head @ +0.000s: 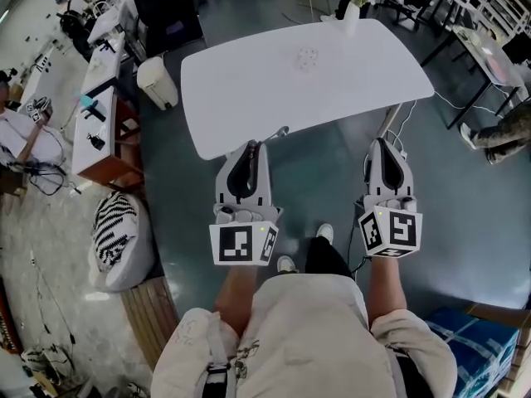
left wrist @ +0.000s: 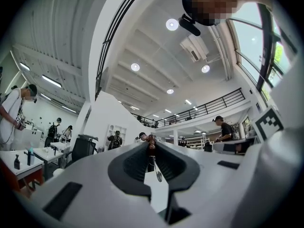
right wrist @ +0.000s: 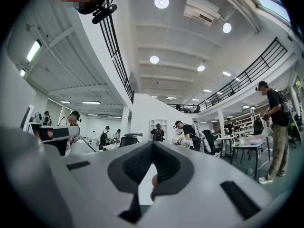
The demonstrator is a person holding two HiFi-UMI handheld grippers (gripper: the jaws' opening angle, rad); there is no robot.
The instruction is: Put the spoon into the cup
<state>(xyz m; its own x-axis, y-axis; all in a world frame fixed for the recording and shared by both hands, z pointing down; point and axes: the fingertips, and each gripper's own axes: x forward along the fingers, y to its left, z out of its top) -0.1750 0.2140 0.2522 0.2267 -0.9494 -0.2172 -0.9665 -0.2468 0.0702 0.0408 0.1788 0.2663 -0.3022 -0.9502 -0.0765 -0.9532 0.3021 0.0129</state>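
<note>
A clear cup [head: 307,58] stands on the white table [head: 249,98], toward its far side. My left gripper [head: 256,144] is held short of the table's near edge, shut on a metal spoon [head: 278,131] whose end pokes out past the fingertips over that edge. In the left gripper view the spoon [left wrist: 156,172] lies in the slot between the closed jaws of the left gripper [left wrist: 151,139]. My right gripper [head: 384,143] hangs off the table's near right corner, fingertips together and nothing in them. It [right wrist: 153,144] looks level across the room.
A white vase of flowers [head: 353,7] stands at the table's far right edge. A white bin [head: 158,81] and desks sit to the left, a striped bag [head: 116,230] on the floor. Cables [head: 402,127] trail by the right table leg. A blue box [head: 477,338] is at bottom right.
</note>
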